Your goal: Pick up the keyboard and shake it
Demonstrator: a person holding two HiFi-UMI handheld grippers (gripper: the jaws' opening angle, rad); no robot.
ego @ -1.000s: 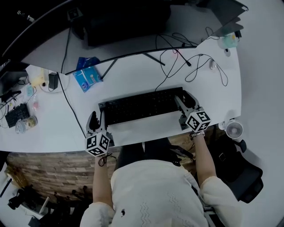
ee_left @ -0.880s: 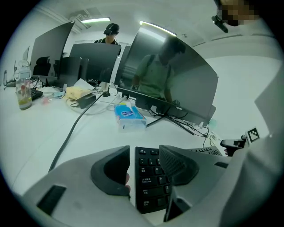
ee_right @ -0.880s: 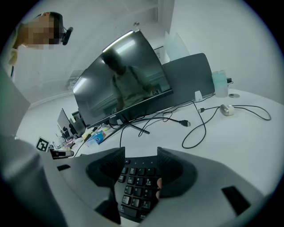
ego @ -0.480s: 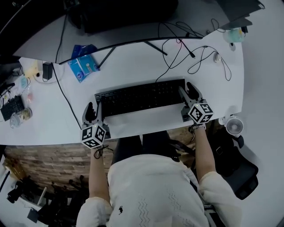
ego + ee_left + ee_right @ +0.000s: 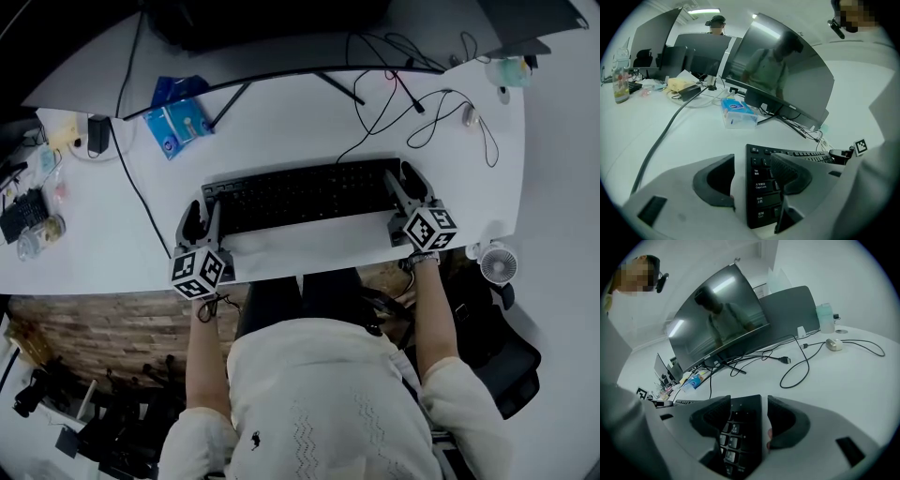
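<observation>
Keyboard [image 5: 300,192], black and long, lies flat on the white desk [image 5: 281,141], close to the desk's front edge. The left gripper [image 5: 201,221] sits at the keyboard's left end. Its jaws have just been opening and stand wide, with that end between them: the inner jaw hangs over the keys, and the outer jaw stands clear of the keyboard's side. The right gripper [image 5: 405,187] straddles the keyboard's right end in the same way. Its jaws are apart, and a thin strip of desk shows between the outer jaw and the keyboard's edge. Behind the keyboard stands a dark curved monitor [image 5: 717,319]. Loose black cables [image 5: 412,112] trail behind the keyboard's right end, and a blue packet [image 5: 183,131] lies behind its left end.
</observation>
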